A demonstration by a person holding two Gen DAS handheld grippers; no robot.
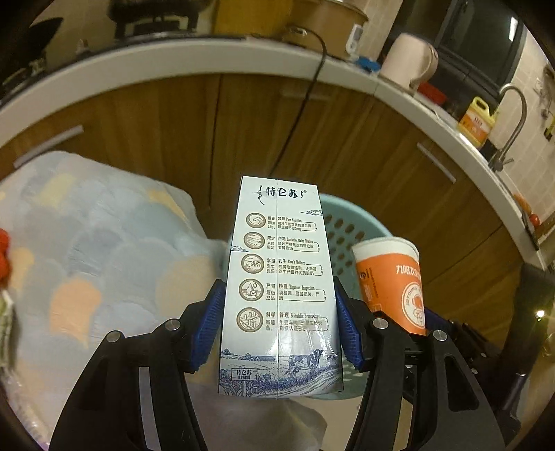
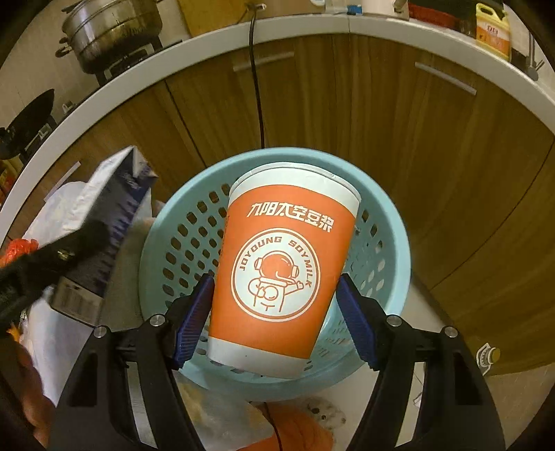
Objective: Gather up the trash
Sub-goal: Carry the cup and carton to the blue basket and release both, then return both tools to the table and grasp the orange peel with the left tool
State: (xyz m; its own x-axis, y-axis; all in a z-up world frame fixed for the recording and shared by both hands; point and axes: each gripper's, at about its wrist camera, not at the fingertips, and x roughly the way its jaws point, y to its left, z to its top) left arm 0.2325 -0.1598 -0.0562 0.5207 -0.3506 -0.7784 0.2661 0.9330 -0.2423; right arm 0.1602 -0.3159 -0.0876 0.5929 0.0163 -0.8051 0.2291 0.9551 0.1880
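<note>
My left gripper (image 1: 277, 322) is shut on a pale blue milk carton (image 1: 277, 277) with Chinese print, held upright in the air. My right gripper (image 2: 274, 312) is shut on an orange and white paper soy milk cup (image 2: 284, 263), held above the light blue perforated basket (image 2: 395, 249). In the left wrist view the cup (image 1: 392, 281) shows to the right of the carton, with the basket (image 1: 347, 222) behind both. In the right wrist view the carton (image 2: 118, 208) and left gripper appear at the left.
Wooden cabinet doors (image 2: 416, 138) under a white counter (image 1: 173, 66) stand behind the basket. A black cable (image 2: 256, 86) hangs down the cabinet. A patterned plastic bag (image 1: 86, 243) bulges at the left. On the counter are a pot (image 2: 111, 27), a kettle (image 1: 409, 62) and a yellow bottle (image 1: 477, 121).
</note>
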